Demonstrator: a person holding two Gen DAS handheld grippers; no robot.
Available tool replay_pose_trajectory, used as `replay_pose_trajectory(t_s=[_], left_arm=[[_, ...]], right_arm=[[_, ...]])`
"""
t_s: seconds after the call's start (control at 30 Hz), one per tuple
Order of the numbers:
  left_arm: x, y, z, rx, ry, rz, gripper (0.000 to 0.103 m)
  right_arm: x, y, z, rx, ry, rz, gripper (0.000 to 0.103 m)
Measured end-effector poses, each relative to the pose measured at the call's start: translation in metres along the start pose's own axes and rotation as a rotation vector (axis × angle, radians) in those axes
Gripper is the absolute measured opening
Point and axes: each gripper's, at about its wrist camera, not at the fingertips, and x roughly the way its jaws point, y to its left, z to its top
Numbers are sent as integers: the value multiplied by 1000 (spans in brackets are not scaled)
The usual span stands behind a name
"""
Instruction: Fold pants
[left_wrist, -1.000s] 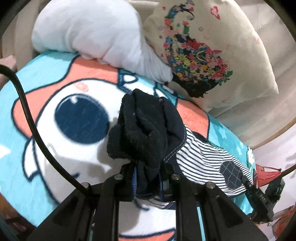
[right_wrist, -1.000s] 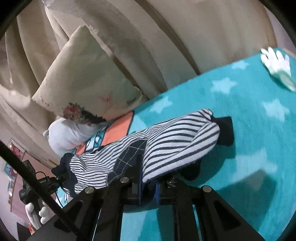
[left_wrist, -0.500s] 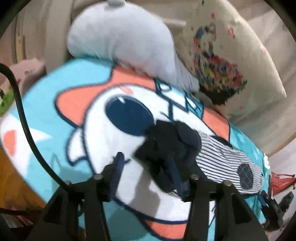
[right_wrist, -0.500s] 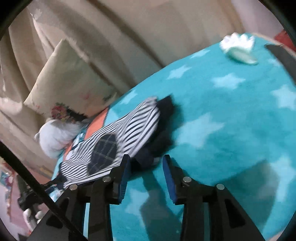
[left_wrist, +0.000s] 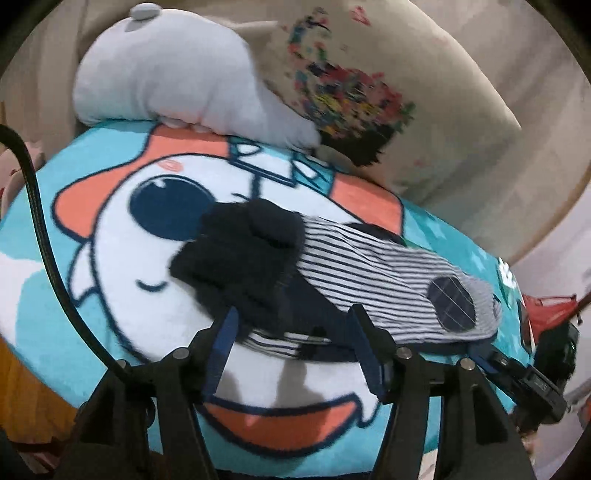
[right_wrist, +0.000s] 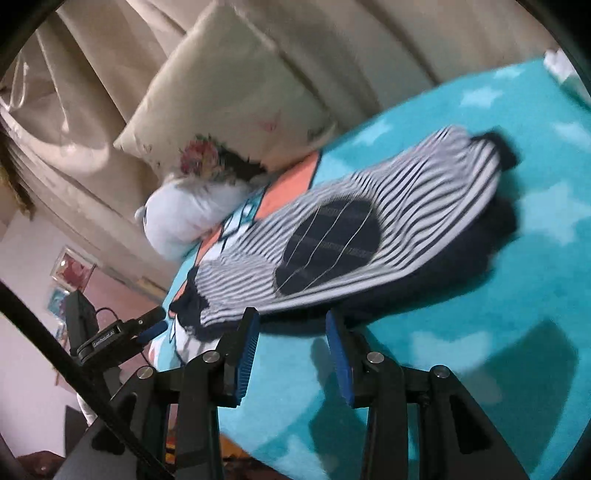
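The striped navy-and-white pants (left_wrist: 369, 269) lie folded lengthways on the teal cartoon blanket (left_wrist: 110, 206), with a dark fleecy end (left_wrist: 240, 251) and a round navy knee patch (left_wrist: 450, 302). My left gripper (left_wrist: 291, 325) is open, just in front of the dark end, holding nothing. In the right wrist view the pants (right_wrist: 388, 229) lie flat with the patch (right_wrist: 328, 243) facing up. My right gripper (right_wrist: 291, 328) is open at the near edge of the pants, empty. The left gripper's fingers (right_wrist: 147, 325) show at the pants' far end.
A white plush toy (left_wrist: 177, 77) and a floral cream pillow (left_wrist: 388, 99) rest at the back of the blanket against a beige sofa back (right_wrist: 332, 48). A white glove (right_wrist: 561, 62) lies at the far right. The blanket's front edge (left_wrist: 258, 454) drops off near me.
Both grippers have opened and let go of the pants, then drawn back a little. The pants now lie flat on the blanket.
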Motion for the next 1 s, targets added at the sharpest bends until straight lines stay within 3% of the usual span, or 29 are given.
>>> replay_pose_trajectory(t_s=[0.13, 0.23, 0.27, 0.37, 0.4, 0.47, 0.5, 0.73, 1.0], left_arm=[[1, -7, -3, 8, 11, -46, 63], [3, -10, -3, 0, 21, -77, 63], [4, -10, -4, -8, 27, -91, 63], [6, -11, -5, -33, 44, -126, 63], [6, -12, -6, -37, 50, -136, 63], [6, -12, -6, -43, 56, -160, 64], [6, -13, -7, -44, 62, -174, 64], [13, -16, -9, -108, 101, -267, 70], [28, -36, -10, -124, 155, -396, 73]], right_arm=[[5, -3, 3, 56, 0, 43, 41], [6, -7, 9, 122, -20, 91, 56], [6, -9, 11, 145, -24, 98, 56], [12, -16, 17, 199, -41, 58, 55], [15, -21, 17, 230, -40, 20, 54], [20, -29, 16, 271, -38, 10, 16], [21, -32, 15, 284, -36, 15, 13], [-2, 6, 31, 141, -134, 40, 9], [-16, 27, 58, 92, -180, 65, 9]])
